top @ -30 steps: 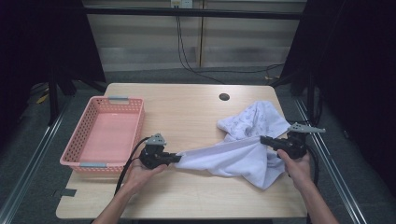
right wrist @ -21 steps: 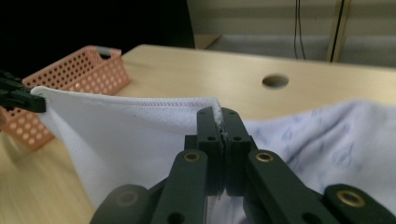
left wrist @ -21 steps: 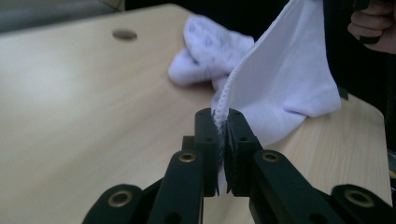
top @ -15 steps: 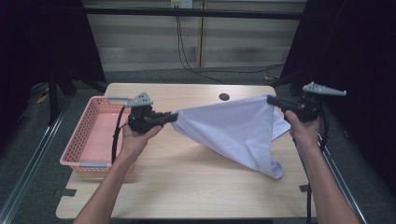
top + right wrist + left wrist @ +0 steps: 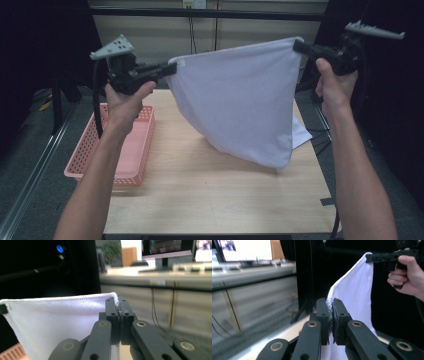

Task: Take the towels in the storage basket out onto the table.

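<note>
Left gripper [image 5: 172, 67] clamped tight on one top corner of white cloth [image 5: 240, 100]; right gripper [image 5: 298, 46] clamped on the other; cloth hangs taut above wooden table [image 5: 200, 190], right of pink basket [image 5: 130, 150].

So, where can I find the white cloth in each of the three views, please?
High view: white cloth hangs at centre, stretched between both grippers.
Left gripper view: right of centre, rising from the jaws.
Right gripper view: lower left.
Shared landmark: its stitched top hem.
</note>
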Motion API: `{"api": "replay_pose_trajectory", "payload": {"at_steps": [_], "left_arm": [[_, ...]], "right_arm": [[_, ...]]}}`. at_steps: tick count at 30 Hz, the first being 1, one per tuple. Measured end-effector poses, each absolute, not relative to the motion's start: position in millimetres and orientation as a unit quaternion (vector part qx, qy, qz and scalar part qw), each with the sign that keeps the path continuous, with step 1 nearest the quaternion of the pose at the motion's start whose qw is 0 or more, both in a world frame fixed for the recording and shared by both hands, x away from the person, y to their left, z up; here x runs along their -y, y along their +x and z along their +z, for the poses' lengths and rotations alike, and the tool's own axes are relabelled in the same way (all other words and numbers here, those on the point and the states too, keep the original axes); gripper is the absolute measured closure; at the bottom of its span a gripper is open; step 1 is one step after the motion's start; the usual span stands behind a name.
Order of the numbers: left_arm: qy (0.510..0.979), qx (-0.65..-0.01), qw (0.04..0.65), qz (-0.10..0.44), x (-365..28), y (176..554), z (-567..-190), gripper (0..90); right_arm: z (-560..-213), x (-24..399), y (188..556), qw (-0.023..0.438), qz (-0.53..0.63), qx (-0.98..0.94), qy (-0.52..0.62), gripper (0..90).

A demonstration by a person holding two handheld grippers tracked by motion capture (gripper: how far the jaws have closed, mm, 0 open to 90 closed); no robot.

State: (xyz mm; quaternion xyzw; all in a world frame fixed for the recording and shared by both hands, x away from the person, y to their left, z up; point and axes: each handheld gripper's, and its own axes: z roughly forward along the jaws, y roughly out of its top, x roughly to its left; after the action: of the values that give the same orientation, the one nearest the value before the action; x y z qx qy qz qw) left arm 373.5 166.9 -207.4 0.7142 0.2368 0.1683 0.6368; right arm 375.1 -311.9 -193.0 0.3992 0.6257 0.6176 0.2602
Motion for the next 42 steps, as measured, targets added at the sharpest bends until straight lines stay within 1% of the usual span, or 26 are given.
{"api": "replay_pose_trajectory", "payload": {"at_steps": [2, 3, 6, 7, 8, 9, 10, 11, 12, 13, 14, 17, 18, 19, 20, 21, 22, 25, 28, 29, 30, 31, 32, 33, 36, 42], "left_arm": [[0.711, -0.230, 0.641, 0.174, -171.0, 365.4, -197.3, 85.6], [0.716, -0.223, 0.638, 0.173, -174.8, 355.1, -195.9, 85.5], [0.727, -0.225, 0.627, 0.166, -175.2, 345.9, -206.5, 85.4], [0.736, -0.227, 0.621, 0.146, -176.4, 338.2, -226.3, 85.4], [0.736, -0.227, 0.621, 0.146, -176.4, 338.2, -226.3, 85.3], [0.750, -0.227, 0.608, 0.130, -176.7, 329.1, -252.4, 85.3], [0.750, -0.227, 0.608, 0.130, -176.7, 329.1, -252.4, 85.3], [0.760, -0.229, 0.598, 0.107, -177.6, 318.2, -282.5, 85.3], [0.760, -0.229, 0.598, 0.107, -177.6, 318.2, -282.5, 85.3], [0.773, -0.235, 0.582, 0.090, -178.4, 305.3, -310.8, 85.3], [0.773, -0.235, 0.582, 0.090, -178.4, 305.3, -310.8, 85.2], [0.800, -0.236, 0.550, 0.043, -180.8, 277.5, -356.3, 85.0], [0.800, -0.236, 0.550, 0.043, -180.8, 277.5, -356.3, 84.7], [0.810, -0.238, 0.536, 0.026, -184.0, 261.1, -373.4, 84.6], [0.810, -0.238, 0.536, 0.026, -184.0, 261.1, -373.4, 84.5], [0.813, -0.245, 0.529, 0.015, -189.0, 244.9, -389.3, 84.1], [0.813, -0.245, 0.529, 0.015, -189.0, 244.9, -389.3, 84.1], [0.815, -0.248, 0.523, -0.022, -195.6, 212.7, -420.3, 83.4], [0.822, -0.253, 0.509, -0.036, -197.2, 198.5, -430.4, 81.6], [0.824, -0.251, 0.506, -0.054, -201.4, 185.6, -434.6, 79.4], [0.824, -0.251, 0.506, -0.054, -201.4, 185.6, -434.6, 74.1], [0.830, -0.241, 0.500, -0.053, -203.7, 179.9, -435.5, 74.1], [0.826, -0.249, 0.502, -0.060, -207.2, 174.4, -438.7, 67.5], [0.827, -0.246, 0.501, -0.061, -208.7, 174.1, -440.3, 66.4], [0.826, -0.263, 0.496, -0.050, -209.4, 178.0, -443.0, 64.0], [0.834, -0.274, 0.476, -0.050, -190.0, 223.6, -454.6, 64.8]], "right_arm": [[-182.7, 310.1, 370.9, 0.264, 0.624, -0.624, 0.389, 88.5], [-168.2, 307.6, 354.2, 0.265, 0.641, -0.621, 0.365, 88.6], [-175.3, 308.5, 342.7, 0.251, 0.647, -0.622, 0.363, 88.6], [-194.0, 309.2, 332.0, 0.245, 0.637, -0.635, 0.362, 88.7], [-194.0, 309.2, 332.0, 0.245, 0.637, -0.635, 0.362, 88.7], [-219.1, 311.9, 319.9, 0.229, 0.630, -0.646, 0.366, 88.7], [-219.1, 311.9, 319.9, 0.229, 0.630, -0.646, 0.366, 88.7], [-246.1, 315.3, 305.1, 0.205, 0.630, -0.653, 0.366, 88.7], [-259.3, 316.4, 296.7, 0.199, 0.623, -0.661, 0.368, 88.7], [-272.7, 317.4, 287.5, 0.188, 0.621, -0.667, 0.367, 88.7], [-272.7, 317.4, 287.5, 0.188, 0.621, -0.667, 0.367, 88.7], [-323.9, 318.8, 248.7, 0.146, 0.604, -0.688, 0.376, 88.7], [-323.9, 318.8, 248.7, 0.146, 0.604, -0.688, 0.376, 88.7], [-346.0, 319.8, 228.7, 0.116, 0.612, -0.685, 0.379, 88.6], [-356.2, 319.0, 219.6, 0.104, 0.608, -0.688, 0.383, 88.6], [-365.8, 317.5, 209.6, 0.099, 0.602, -0.693, 0.384, 88.7], [-365.8, 317.5, 209.6, 0.099, 0.602, -0.693, 0.384, 88.7], [-402.9, 312.7, 171.8, 0.070, 0.582, -0.710, 0.390, 88.6], [-412.5, 312.6, 155.0, 0.064, 0.560, -0.726, 0.394, 88.2], [-416.2, 314.4, 138.0, 0.057, 0.550, -0.732, 0.397, 81.5], [-416.2, 314.4, 138.0, 0.057, 0.550, -0.732, 0.397, 81.5], [-416.6, 315.7, 131.5, 0.050, 0.540, -0.737, 0.404, 77.8], [-416.0, 319.0, 120.8, 0.063, 0.539, -0.738, 0.400, 70.3], [-415.7, 321.0, 120.5, 0.060, 0.546, -0.737, 0.394, 66.9], [-415.1, 322.0, 125.0, 0.073, 0.537, -0.738, 0.403, 65.6], [-428.8, 312.1, 158.9, 0.100, 0.491, -0.762, 0.409, 59.3]]}}
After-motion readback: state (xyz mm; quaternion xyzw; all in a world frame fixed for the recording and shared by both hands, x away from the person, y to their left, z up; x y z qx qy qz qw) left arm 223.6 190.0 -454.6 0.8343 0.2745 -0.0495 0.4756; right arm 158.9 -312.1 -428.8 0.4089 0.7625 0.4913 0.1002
